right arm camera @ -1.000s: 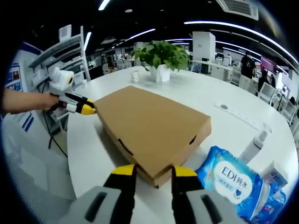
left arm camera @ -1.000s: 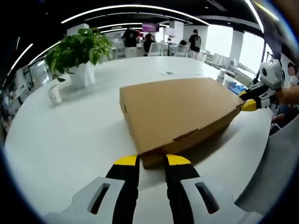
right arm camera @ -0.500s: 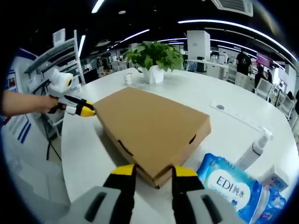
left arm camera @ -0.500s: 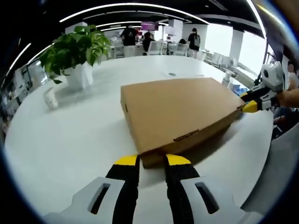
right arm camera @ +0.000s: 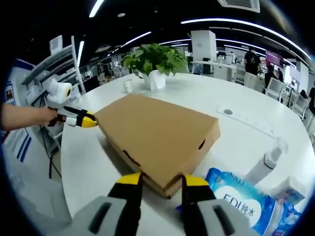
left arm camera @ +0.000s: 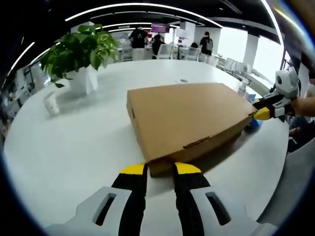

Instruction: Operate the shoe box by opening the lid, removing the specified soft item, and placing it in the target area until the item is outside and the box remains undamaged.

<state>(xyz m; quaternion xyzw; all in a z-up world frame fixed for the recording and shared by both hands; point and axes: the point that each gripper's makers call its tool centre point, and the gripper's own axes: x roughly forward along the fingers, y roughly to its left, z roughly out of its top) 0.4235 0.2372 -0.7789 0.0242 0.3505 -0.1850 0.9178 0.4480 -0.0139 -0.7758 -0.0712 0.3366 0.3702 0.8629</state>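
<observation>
Left gripper view — left tongs [left arm camera: 160,169] spread at shoe box [left arm camera: 189,118] corner, right tongs [right arm camera: 160,180] likewise — lid shut.

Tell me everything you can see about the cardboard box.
The cardboard box is flat, wide, plain brown, with its lid shut and a tab slot in the front edge. It lies on the white table. The left gripper and the right gripper each meet a corner, jaws apart. A blue wipes pack lies beside it.
</observation>
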